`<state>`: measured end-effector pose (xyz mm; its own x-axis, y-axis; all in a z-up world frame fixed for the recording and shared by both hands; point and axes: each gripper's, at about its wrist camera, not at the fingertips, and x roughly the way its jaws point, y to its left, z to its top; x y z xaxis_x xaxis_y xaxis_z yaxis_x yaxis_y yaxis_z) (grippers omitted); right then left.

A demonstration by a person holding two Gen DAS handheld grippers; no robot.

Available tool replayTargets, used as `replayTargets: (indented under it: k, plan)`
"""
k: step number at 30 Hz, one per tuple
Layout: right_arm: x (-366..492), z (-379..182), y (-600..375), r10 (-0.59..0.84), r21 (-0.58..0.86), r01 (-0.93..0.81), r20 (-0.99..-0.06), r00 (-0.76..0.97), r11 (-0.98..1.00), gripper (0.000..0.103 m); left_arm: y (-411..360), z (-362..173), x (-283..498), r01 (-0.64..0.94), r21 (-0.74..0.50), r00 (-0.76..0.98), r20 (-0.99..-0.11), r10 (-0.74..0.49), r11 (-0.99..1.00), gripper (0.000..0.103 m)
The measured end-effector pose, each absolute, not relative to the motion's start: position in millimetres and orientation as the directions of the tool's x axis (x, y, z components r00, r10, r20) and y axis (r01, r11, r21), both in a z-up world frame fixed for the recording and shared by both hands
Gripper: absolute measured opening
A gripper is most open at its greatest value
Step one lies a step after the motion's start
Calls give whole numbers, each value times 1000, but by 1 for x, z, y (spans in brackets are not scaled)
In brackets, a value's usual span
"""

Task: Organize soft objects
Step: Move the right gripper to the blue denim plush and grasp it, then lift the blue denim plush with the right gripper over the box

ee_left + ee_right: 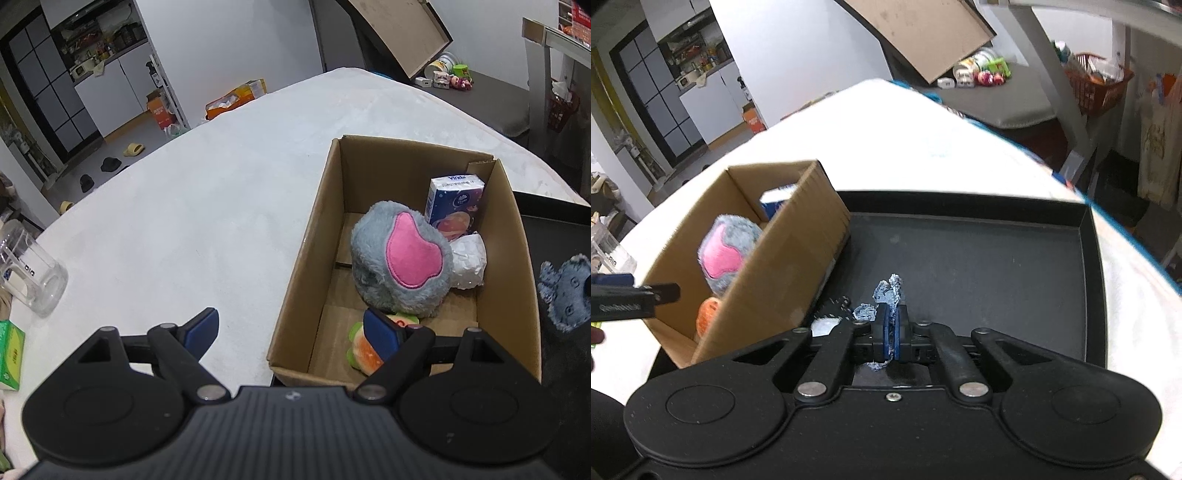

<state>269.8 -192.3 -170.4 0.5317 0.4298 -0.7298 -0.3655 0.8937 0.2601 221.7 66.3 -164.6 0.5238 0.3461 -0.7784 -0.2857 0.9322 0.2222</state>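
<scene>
Where white cloth (207, 206) covers it, table meets kitchen (99, 66).

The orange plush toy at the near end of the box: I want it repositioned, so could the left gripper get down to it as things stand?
Probably yes. The left gripper is open and empty above the box's open top, with the orange plush toy just below one finger. The grey plush sits farther back, not over it.

White-covered table (207, 206), cardboard box (314, 236) beside black tray (1086, 236), glass mug (29, 273), green carton (11, 354) near edge
</scene>
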Motion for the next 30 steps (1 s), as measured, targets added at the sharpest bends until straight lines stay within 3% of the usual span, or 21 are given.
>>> replayTargets:
  k: [24,30]
  plan:
    - [258,-89,-153,430,163,-438,-652,625,884,2,71,-166,206,-277,140,611,-738,287,951,84]
    - [252,-74,-134,445,149,-468,-641,625,871,2,78,-165,201,-286,106,632,-726,270,952,80]
